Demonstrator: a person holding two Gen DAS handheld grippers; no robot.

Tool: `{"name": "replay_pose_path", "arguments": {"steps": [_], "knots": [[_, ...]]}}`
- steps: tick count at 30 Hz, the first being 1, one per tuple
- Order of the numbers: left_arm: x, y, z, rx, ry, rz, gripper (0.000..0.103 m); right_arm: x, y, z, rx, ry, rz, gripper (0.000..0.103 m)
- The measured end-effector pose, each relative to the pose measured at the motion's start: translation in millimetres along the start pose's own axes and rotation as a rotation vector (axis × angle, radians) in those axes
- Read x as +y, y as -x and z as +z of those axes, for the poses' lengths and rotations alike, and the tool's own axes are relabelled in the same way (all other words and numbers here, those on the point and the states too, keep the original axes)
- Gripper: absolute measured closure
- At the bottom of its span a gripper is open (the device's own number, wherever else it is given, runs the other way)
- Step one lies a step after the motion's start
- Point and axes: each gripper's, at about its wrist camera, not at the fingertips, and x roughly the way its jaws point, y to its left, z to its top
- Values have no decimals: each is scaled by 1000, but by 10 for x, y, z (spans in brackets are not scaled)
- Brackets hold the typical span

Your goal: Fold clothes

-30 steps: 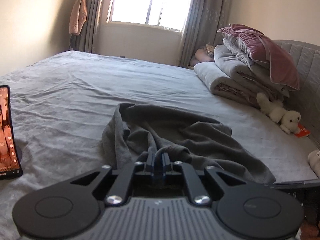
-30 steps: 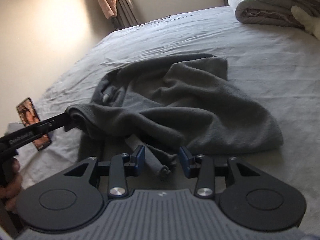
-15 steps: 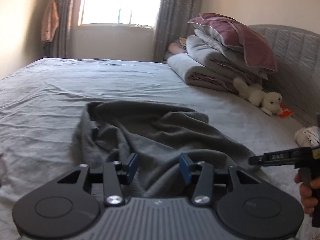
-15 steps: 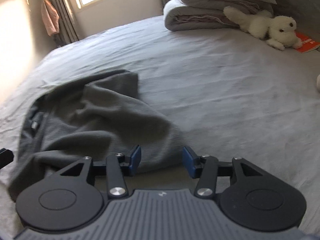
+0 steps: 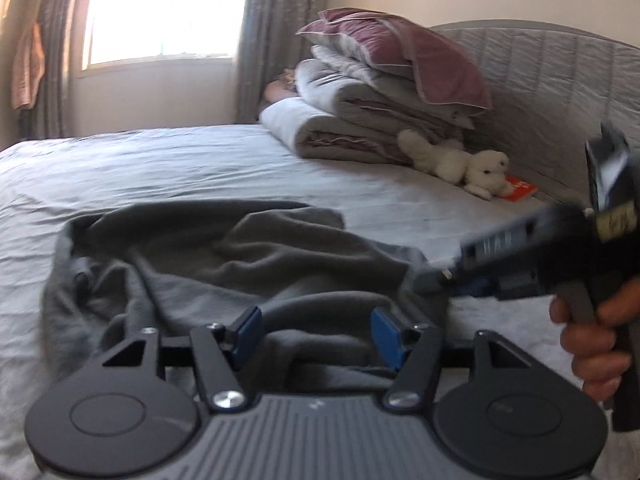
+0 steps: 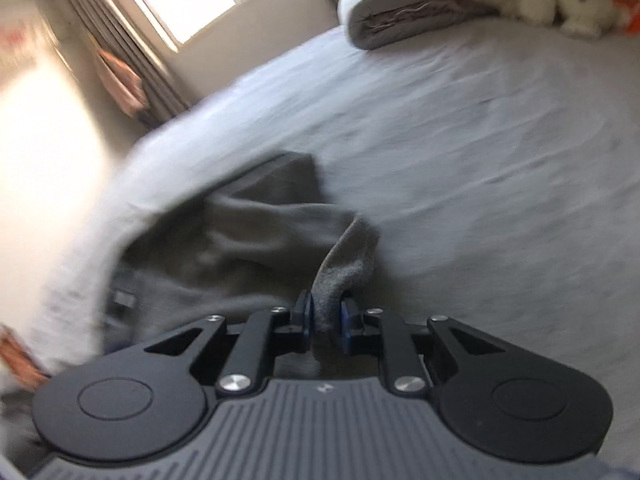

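A dark grey garment (image 5: 240, 256) lies crumpled on the grey bed sheet (image 5: 200, 168). My left gripper (image 5: 316, 330) hovers low at its near edge. Its jaws are opening, and a raised fold of cloth lies between the blue pads without either one pressing it. In the right wrist view my right gripper (image 6: 325, 316) is closing, and its pads pinch a lifted corner of the garment (image 6: 348, 256). From the left wrist view, the right gripper (image 5: 440, 278) reaches in from the right, held by a hand (image 5: 592, 336), blurred by motion.
Folded quilts topped by a mauve pillow (image 5: 380, 112) are stacked against the padded headboard (image 5: 560, 80). A white plush toy (image 5: 460, 164) and a red booklet (image 5: 520, 190) lie beside them. A curtained window (image 5: 160, 12) is beyond the bed.
My left gripper has let go of the garment, opened wide and swung to the right. My right gripper has shifted to the garment's right corner and closed on it, lifting the cloth.
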Motion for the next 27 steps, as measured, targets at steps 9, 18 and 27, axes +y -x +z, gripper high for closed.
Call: {"name": "replay_pose_path", "arguments": {"steps": [9, 18, 27], "knots": [[-197, -62, -15, -34, -23, -48, 73, 377, 42, -33, 59, -100, 372, 84], [175, 10, 97, -72, 149, 145, 98, 451, -9, -40, 73, -35, 234, 69], [473, 49, 134, -68, 278, 226, 98, 575, -263, -252, 208, 94, 107, 50]]}}
